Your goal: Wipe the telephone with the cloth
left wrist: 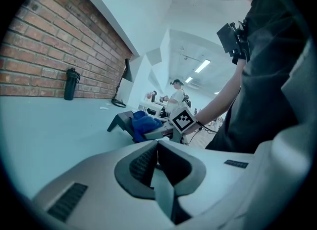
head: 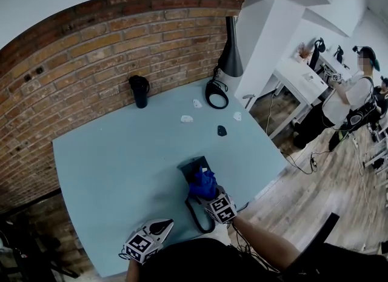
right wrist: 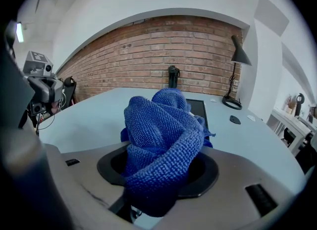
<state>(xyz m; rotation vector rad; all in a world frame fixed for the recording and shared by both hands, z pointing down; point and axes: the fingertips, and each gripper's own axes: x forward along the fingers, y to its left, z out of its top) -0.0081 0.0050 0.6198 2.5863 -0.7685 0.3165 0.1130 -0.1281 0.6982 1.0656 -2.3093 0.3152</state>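
Note:
A dark telephone [head: 193, 168] sits on the light blue table [head: 109, 165] near its front right edge, and its black cord [head: 195, 215] loops toward me. My right gripper [head: 207, 193] is shut on a bunched blue cloth [head: 203, 184], which rests against the phone's near end. In the right gripper view the cloth [right wrist: 162, 135] fills the jaws and hides most of the telephone [right wrist: 198, 109] behind it. My left gripper [head: 166, 223] hovers at the table's front edge, left of the phone. Its jaws are shut with nothing between them [left wrist: 157, 162]. From there the telephone [left wrist: 119, 121] and the cloth [left wrist: 145, 123] lie ahead.
A black bottle [head: 140, 91] stands by the brick wall. A black lamp [head: 230, 50] and a coiled black ring [head: 216, 96] occupy the far corner. Small white scraps [head: 187, 118] and a black piece [head: 222, 130] lie mid-table. A person [head: 348, 96] stands by desks at far right.

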